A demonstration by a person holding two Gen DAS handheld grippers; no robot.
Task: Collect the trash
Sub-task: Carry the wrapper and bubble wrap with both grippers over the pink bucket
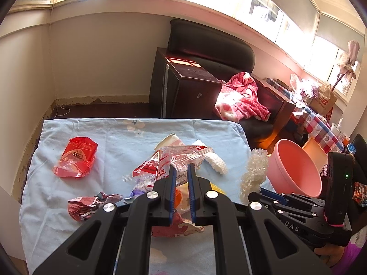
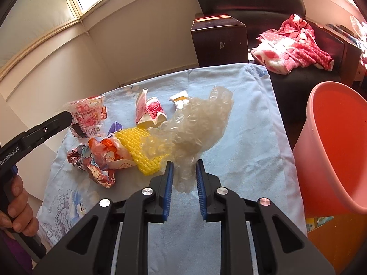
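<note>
My left tool is clamped on a clear red-printed wrapper, lifted over the heap of trash at the middle of the bench. My right tool has its pads closed against a sheet of bubble wrap, which trails away toward 12 o'clock over a yellow foam net. A red packet lies at 9 o'clock, a crumpled wrapper nearer me. The pink bin stands tilted at 3 o'clock; what I see of its inside is bare.
</note>
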